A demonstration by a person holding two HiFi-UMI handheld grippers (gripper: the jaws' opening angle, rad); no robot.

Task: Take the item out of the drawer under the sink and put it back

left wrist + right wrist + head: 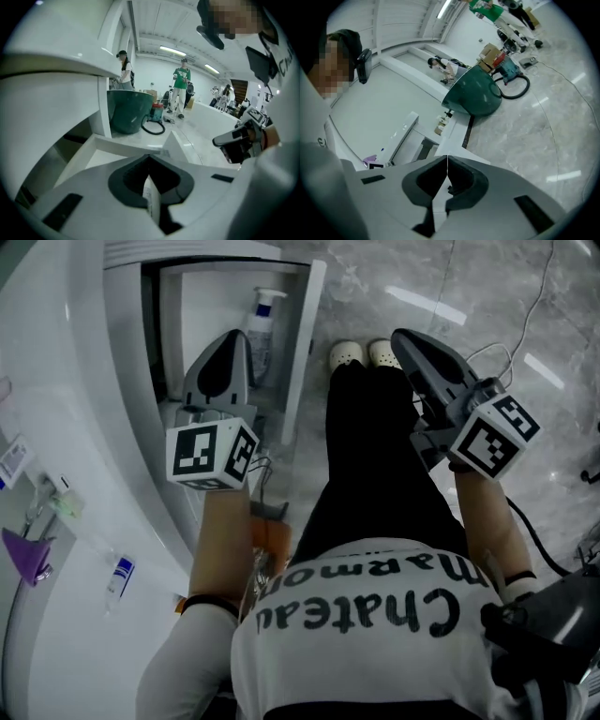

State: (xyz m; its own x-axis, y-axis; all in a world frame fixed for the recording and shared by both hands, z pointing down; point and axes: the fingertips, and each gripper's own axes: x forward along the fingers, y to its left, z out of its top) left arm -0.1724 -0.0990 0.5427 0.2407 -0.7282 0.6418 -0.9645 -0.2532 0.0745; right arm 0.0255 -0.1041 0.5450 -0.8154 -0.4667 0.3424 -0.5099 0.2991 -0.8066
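Broadly, the white sink counter (pixel 89 399) fills the left side and grey marble floor (pixel 469 277) the right. Beneath the counter, the drawer (pixel 307 334) stands pulled out. The left gripper (pixel 232 338) hangs above it, jaws pressed together on nothing. The right gripper (pixel 405 336), likewise closed and empty, is over the floor. A pump bottle (pixel 263 329) sits inside the drawer, just beyond the left gripper's tip.

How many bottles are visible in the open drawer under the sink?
1. A pump bottle sits in the drawer, just beyond the tip of the left gripper. That gripper covers part of the drawer, so others may be hidden.
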